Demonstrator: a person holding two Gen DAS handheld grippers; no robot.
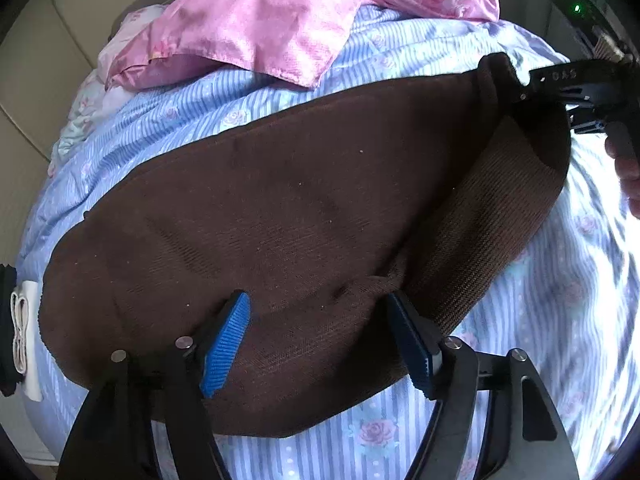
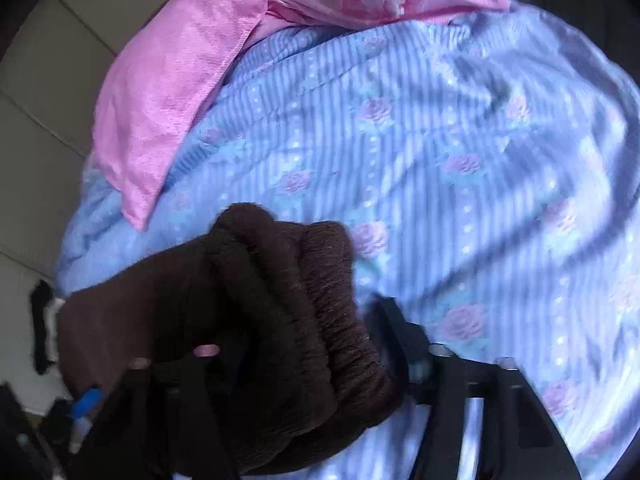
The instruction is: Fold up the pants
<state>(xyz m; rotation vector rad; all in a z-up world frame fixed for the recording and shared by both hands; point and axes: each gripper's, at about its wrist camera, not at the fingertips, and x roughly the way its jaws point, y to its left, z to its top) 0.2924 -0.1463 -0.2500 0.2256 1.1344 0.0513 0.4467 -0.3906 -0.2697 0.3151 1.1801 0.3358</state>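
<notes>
Dark brown knit pants (image 1: 288,220) lie spread across a blue striped floral bedsheet (image 1: 540,320). My left gripper (image 1: 318,340) is open, its blue pads (image 1: 226,344) on either side of a raised fold at the pants' near edge. My right gripper (image 1: 520,84) shows at the upper right of the left wrist view, shut on the far end of the pants and lifting it. In the right wrist view the bunched elastic waistband (image 2: 288,300) fills the space between my right gripper's fingers (image 2: 400,344) and hides the pads.
Pink satin fabric (image 1: 260,20) lies bunched at the far side of the bed, also in the right wrist view (image 2: 168,92). A white and black item (image 1: 22,328) sits at the bed's left edge. Beige tiled floor (image 1: 36,80) surrounds the bed.
</notes>
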